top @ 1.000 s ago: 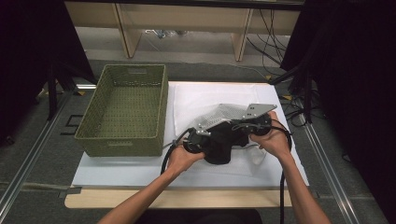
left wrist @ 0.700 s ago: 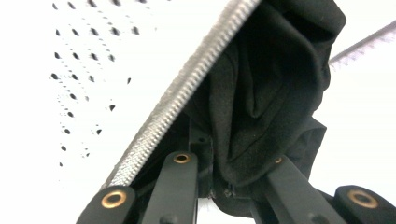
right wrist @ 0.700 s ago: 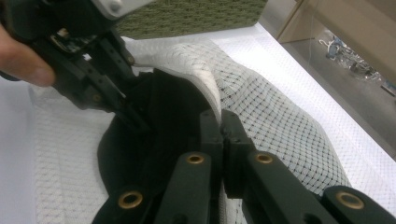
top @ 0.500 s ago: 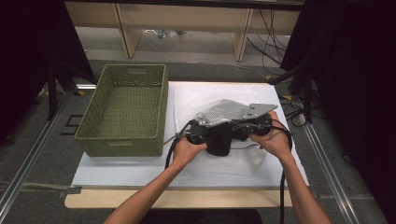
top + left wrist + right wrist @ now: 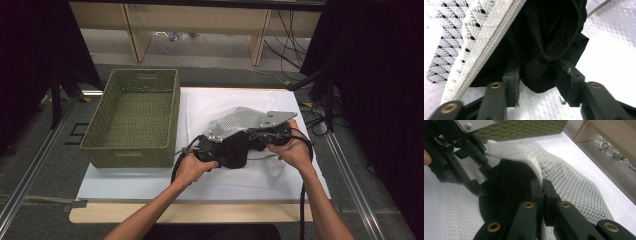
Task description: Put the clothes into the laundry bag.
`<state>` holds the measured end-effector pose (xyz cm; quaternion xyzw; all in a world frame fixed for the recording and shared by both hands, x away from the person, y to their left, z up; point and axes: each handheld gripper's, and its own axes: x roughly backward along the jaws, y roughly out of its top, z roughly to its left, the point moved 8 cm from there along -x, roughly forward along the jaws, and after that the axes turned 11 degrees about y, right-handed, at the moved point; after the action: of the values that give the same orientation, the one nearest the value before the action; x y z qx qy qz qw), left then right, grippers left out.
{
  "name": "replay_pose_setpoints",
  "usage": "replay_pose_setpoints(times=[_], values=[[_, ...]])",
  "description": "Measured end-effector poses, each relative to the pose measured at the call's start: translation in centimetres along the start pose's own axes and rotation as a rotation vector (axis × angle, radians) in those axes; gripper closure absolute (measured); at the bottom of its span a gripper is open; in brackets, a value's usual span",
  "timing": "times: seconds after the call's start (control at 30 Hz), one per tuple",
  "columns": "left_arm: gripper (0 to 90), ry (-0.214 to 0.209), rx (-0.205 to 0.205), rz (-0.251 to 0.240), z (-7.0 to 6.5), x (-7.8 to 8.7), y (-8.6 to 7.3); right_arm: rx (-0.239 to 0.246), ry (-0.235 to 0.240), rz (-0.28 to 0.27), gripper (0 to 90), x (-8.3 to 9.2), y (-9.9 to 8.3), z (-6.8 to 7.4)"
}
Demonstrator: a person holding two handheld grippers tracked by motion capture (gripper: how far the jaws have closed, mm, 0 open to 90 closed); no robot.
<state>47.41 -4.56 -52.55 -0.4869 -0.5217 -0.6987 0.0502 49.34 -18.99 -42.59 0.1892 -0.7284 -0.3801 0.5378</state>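
The person is working a black garment (image 5: pixel 235 152) into a white mesh laundry bag (image 5: pixel 240 122) near the middle of the bench (image 5: pixel 150 182), on the white cloth that covers it, just right of the empty green basket (image 5: pixel 132 117). The right claw (image 5: pixel 542 185) is clamped on the bag's mesh at the zip opening, its jaws pressed together on the rim, which seems meant to keep the mouth lifted and taut so the opening stays wide while the garment goes in. The left claw (image 5: pixel 539 82) sits at the near left of the bundle; its jaws stand apart with a fold of the black garment hanging between them, and the pads do not appear to press on it. In the left gripper view the bag's zip edge (image 5: pixel 491 42) runs diagonally just beside the dark fabric, most of which already lies under the mesh. Compared with the earlier high views, the left claw's jaws have just been opening, with the garment between them, so this looks like a release after a push into the bag, probably to take a fresh bite on the part that hangs outside. The left hand (image 5: pixel 192 167) has shifted only slightly, and the right hand (image 5: pixel 292 147) is where it was, holding the bag's rim as before. The basket has not moved.
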Motion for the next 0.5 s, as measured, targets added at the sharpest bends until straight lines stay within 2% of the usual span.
replay_pose_setpoints(times=[0.07, 0.17, 0.27, 0.33, 0.4, 0.43, 0.47, 0.5], values=[[59.0, 0.007, -0.010, -0.003, 0.0, -0.4, 0.0, -0.006, -0.002, -0.001, 90.0, 0.0, 0.0, 0.0], [71.9, 0.016, -0.017, -0.007, 0.0, -1.0, 0.2, -0.005, -0.002, 0.001, 90.0, 0.0, -0.1, -0.1], [80.5, 0.004, 0.038, -0.037, -0.1, -1.4, 0.8, -0.003, -0.002, -0.001, 90.0, 0.1, 0.0, -0.1], [82.6, 0.004, 0.047, -0.054, -0.2, -1.6, 1.4, 0.003, 0.000, -0.004, 90.0, 0.2, 0.0, -0.1], [84.1, 0.010, 0.036, -0.056, -0.1, -1.7, 1.9, 0.003, -0.010, -0.004, 90.0, 0.2, 0.0, -0.2], [84.5, 0.019, 0.045, -0.063, -0.1, -1.8, 2.2, -0.001, 0.002, -0.004, 90.0, 0.1, 0.0, -0.1], [85.0, 0.025, 0.036, -0.066, 0.0, -1.9, 2.4, -0.002, 0.002, -0.003, 90.0, 0.1, 0.0, 0.0], [85.3, 0.029, 0.055, -0.076, 0.1, -2.0, 2.7, 0.005, -0.010, -0.003, 90.0, 0.2, 0.0, -0.1]])
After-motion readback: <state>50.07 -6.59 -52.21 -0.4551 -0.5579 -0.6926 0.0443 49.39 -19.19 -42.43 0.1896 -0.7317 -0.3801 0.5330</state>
